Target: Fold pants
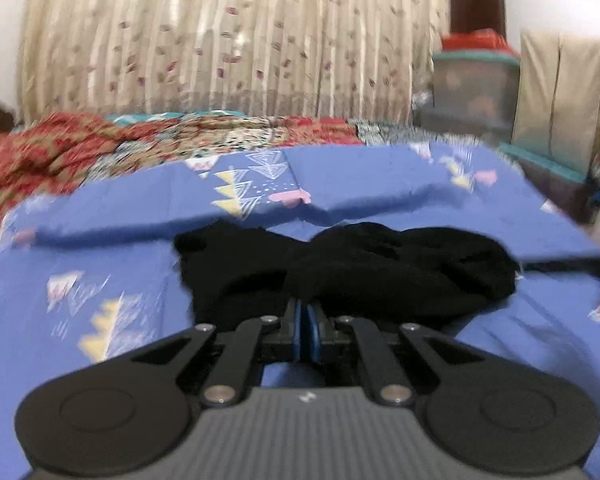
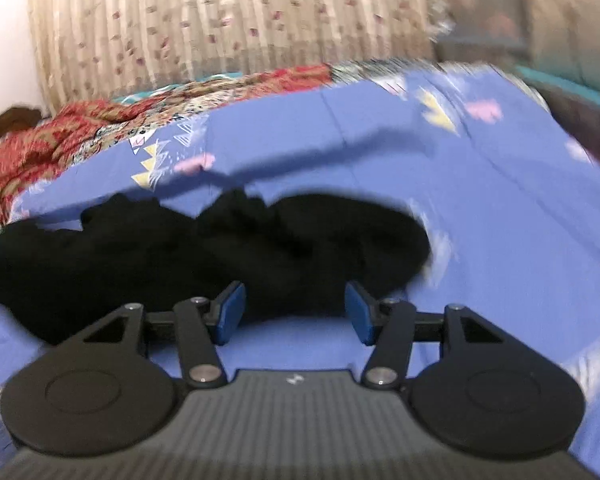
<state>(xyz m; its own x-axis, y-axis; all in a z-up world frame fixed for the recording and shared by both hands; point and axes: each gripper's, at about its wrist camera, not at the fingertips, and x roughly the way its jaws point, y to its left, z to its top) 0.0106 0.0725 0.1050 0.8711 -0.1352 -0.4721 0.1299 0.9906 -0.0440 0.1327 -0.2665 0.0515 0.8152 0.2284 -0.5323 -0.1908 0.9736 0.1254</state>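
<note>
Nearest in the left wrist view, the left gripper [image 1: 305, 312] has its blue-padded fingers [image 1: 298, 326] pressed together. Their tips meet the near edge of the black pants [image 1: 340, 268]; blur hides whether any cloth is pinched between them.

In the right wrist view, the right gripper [image 2: 296, 308] has its fingers [image 2: 230, 312] about half spread. Bare sheet lies between them, and the pads press on nothing. The pants [image 2: 204, 256] begin just beyond the fingertips.

The pants lie in a crumpled, bunched heap on a bed covered by a blue sheet [image 1: 100, 264] printed with yellow, white and pink triangles. A raised crease in the sheet runs just behind the heap.

Farther back, a rumpled red patterned blanket [image 1: 52, 152] lies along the far side of the bed. Behind it hangs a cream striped curtain [image 1: 228, 40] with small dark red motifs. To the right stands a clear storage box [image 1: 476, 80] with a teal lid.
</note>
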